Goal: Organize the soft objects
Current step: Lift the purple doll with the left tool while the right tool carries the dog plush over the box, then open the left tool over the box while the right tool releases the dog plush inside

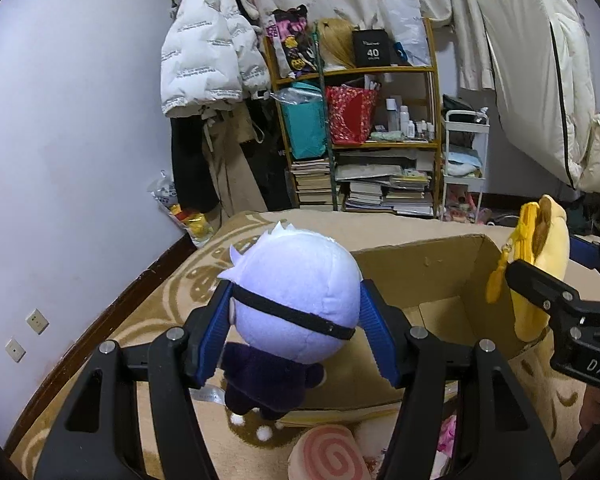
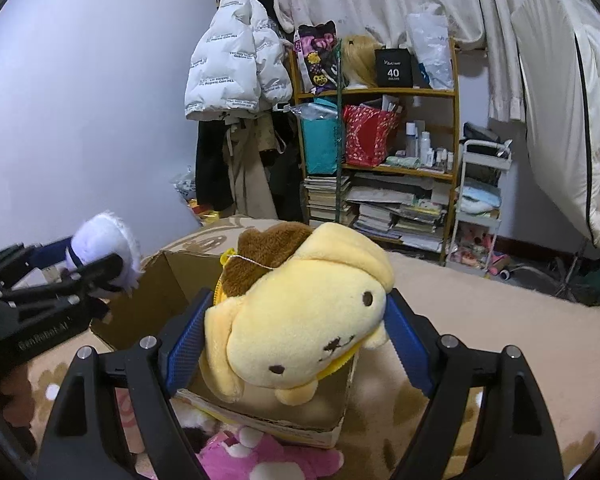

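Left gripper: clamps doll above box, face hidden. Right gripper: clamps dog plush over box; pink plush below, cut off

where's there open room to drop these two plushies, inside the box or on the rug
The cardboard box shows a bare floor between its back wall and near edge, under the yellow dog plush and beside the white-haired doll. Rug right of the box is open too. In front it is crowded: the swirl cushion and pink plush.
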`<state>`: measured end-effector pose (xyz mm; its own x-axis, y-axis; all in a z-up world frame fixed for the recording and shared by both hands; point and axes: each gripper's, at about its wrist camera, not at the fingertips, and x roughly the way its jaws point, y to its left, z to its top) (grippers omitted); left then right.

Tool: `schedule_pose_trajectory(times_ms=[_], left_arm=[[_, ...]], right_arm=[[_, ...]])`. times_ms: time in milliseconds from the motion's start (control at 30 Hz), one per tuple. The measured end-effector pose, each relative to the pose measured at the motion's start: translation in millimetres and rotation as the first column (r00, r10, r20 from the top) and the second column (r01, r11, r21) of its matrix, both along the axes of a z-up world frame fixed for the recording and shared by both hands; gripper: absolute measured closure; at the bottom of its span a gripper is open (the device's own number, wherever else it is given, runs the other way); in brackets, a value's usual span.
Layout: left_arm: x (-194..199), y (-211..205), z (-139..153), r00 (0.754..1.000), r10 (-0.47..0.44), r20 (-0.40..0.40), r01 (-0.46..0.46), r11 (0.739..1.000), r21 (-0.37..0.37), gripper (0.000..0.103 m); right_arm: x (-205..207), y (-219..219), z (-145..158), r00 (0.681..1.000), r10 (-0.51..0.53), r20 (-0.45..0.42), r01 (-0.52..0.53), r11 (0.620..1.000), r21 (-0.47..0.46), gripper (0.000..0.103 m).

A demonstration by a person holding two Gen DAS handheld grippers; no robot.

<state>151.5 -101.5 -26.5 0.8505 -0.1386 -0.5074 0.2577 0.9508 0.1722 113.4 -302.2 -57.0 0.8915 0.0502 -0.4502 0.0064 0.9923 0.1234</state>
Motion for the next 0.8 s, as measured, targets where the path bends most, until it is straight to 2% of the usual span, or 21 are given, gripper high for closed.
schedule_pose_trajectory(times_ms=[200, 700, 800], left_arm=[[6, -4, -5, 0.999, -0.016, -0.029, 0.015, 0.999, -0.028, 0.042], [14, -3, -11, 0.998, -0.023, -0.061, 0.021, 0.999, -0.035, 0.039], [15, -3, -11, 0.997, -0.029, -0.066, 0.027, 0.999, -0.035, 0.036]], right_arm=[[2, -4, -5, 1.000, 0.030, -0.001, -0.030, 0.999, 0.036, 0.015], [4, -4, -11, 0.998, 0.057, -0.008, -0.057, 0.998, 0.019, 0.013], [4, -5, -12, 0.998, 0.060, -0.009, -0.060, 0.998, 0.021, 0.010]])
